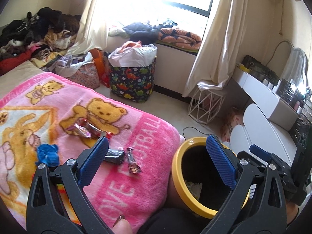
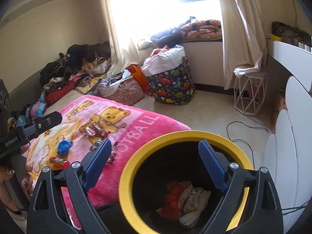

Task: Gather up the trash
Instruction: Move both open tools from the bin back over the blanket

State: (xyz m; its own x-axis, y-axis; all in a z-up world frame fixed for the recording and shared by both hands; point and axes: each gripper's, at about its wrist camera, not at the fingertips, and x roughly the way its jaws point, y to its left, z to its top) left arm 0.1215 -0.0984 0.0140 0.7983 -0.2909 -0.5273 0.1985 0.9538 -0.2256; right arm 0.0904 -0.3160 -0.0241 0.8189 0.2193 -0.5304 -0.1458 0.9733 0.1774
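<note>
Both grippers wide open, nothing held. Left gripper (image 1: pixel 157 152) up over the near right corner of the pink blanket (image 1: pixel 152 136), left finger above the wrappers, right finger over the mouth of the bin (image 1: pixel 176 167). Right gripper (image 2: pixel 156 156) above the same bin (image 2: pixel 126 167), right finger over the opening, left finger over the blanket edge (image 2: pixel 136 124). Bin: yellow rim, black inside, on the floor just right of the bed; crumpled orange and pale yellow wrappers (image 2: pixel 185 200) at the bottom. Trash on the blanket: dark foil wrapper (image 1: pixel 115 156) and a twisted foil wrapper (image 1: pixel 132 162) side by side near the left finger; pile of shiny candy wrappers (image 1: pixel 85 129) farther back on the bear print; crumpled blue wad (image 1: pixel 47 154) to the left; red candy tube (image 2: pixel 59 160) near left, seen only from the right wrist. Far side: dinosaur-print basket (image 1: pixel 132 81) with a white bag in it, on the floor under the window, and a white wire stool (image 1: pixel 206 103) to its right.
</note>
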